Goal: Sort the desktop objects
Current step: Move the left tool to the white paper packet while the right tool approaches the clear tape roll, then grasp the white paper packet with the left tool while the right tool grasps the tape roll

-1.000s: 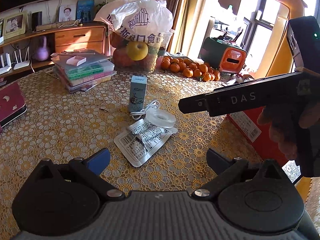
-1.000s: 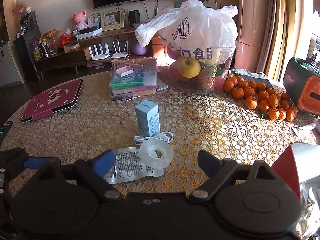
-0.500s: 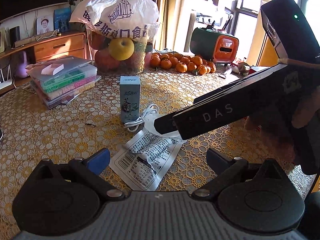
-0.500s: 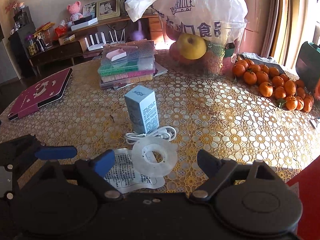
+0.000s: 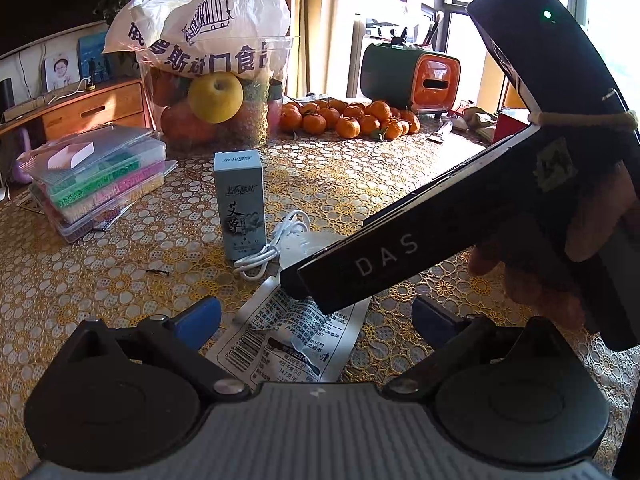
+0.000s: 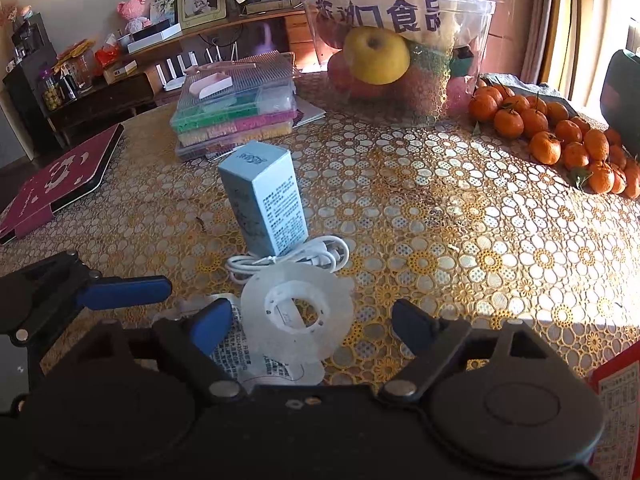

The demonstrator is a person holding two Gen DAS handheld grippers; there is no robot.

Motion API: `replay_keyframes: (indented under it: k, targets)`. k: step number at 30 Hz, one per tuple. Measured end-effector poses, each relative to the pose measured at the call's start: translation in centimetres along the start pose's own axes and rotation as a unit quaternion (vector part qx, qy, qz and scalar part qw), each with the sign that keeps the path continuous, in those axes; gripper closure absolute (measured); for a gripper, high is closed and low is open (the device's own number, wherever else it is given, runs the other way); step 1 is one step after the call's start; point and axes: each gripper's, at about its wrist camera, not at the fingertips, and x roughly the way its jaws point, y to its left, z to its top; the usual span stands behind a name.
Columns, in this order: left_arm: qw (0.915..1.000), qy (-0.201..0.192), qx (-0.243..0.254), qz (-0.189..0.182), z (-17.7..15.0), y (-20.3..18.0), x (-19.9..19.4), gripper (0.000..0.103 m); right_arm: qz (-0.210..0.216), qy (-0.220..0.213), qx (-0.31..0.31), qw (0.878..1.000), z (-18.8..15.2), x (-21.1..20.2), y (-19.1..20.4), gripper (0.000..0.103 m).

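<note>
Both grippers, left (image 5: 316, 316) and right (image 6: 312, 326), hover with jaws spread, empty. Right lines up on tape roll (image 6: 298, 308); next: lower, straddle, close.

Box (image 6: 262, 200): pale blue carton, stood upright on the tablecloth.
Cable (image 6: 320, 256): white, coiled, laid against the box's base.
Tape roll (image 6: 298, 312): clear, flat, overlapping the packet.
Packet (image 5: 292, 336): white, printed, laid flat.
</note>
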Motion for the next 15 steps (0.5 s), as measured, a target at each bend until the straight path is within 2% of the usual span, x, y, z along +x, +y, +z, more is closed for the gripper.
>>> replay_keyframes:
  k: [5, 9, 15]
  targets:
    - [1.0000, 0.002, 0.006, -0.003, 0.0, -0.1, 0.7, 0.003, 0.009, -0.003, 0.005, 1.000, 0.0, 0.0, 0.0, 0.022]
    - [1.0000, 0.003, 0.003, -0.004, 0.0, 0.2, 1.2, 0.005, 0.015, -0.005, 0.007, 1.000, 0.1, -0.1, 0.0, 0.030]
    - [1.0000, -0.001, -0.007, 0.004, 0.1, 0.7, 1.4, 0.013, 0.025, -0.006, 0.017, 1.000, 0.1, -0.2, -0.1, 0.043]
